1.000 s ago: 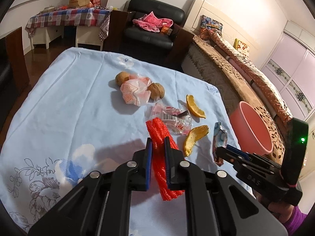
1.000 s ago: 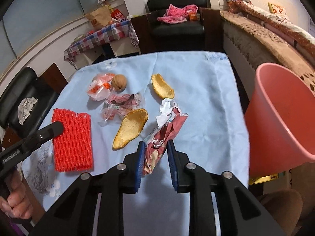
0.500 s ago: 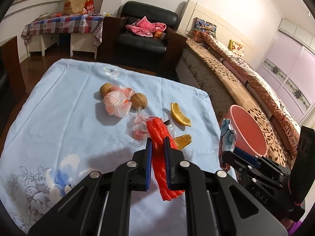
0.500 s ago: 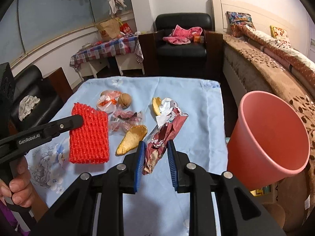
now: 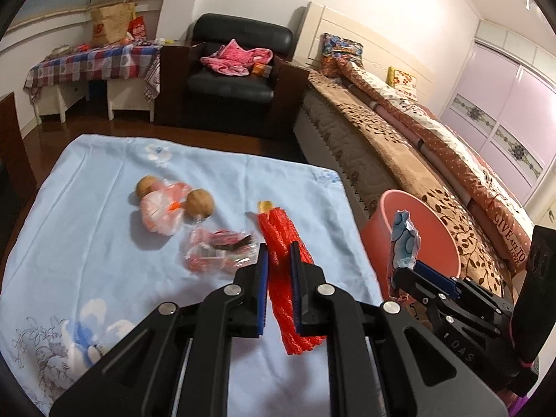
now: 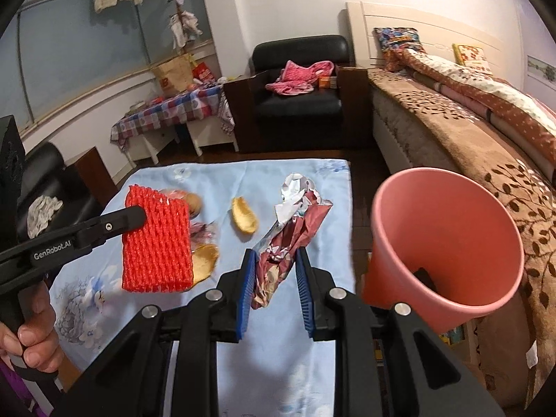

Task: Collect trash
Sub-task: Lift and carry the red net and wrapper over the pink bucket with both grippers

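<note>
My left gripper (image 5: pixel 278 250) is shut on a red foam fruit net (image 5: pixel 288 278), held above the blue tablecloth (image 5: pixel 87 215). In the right wrist view the same red foam net (image 6: pixel 158 243) hangs flat from the left gripper's fingers (image 6: pixel 118 222). My right gripper (image 6: pixel 275 255) is shut on a crumpled foil snack wrapper (image 6: pixel 292 232), lifted beside the pink bin (image 6: pixel 444 243). The left wrist view shows that wrapper (image 5: pixel 403 243) in front of the pink bin (image 5: pixel 434 229). On the cloth lie orange peels (image 6: pixel 245 220), a clear candy wrapper (image 5: pixel 219 248), two walnuts (image 5: pixel 199 203) and a pink-white wrapper (image 5: pixel 160 213).
The pink bin stands off the table's right edge, between table and bed (image 5: pixel 417 132). A black armchair (image 5: pixel 236 80) and a checked side table (image 5: pixel 90 66) stand beyond the far edge. A hand (image 6: pixel 27 340) holds the left gripper's handle.
Both grippers have risen with their loads and shifted right toward the pink bin. The trash left on the cloth now looks farther below and to the left.
</note>
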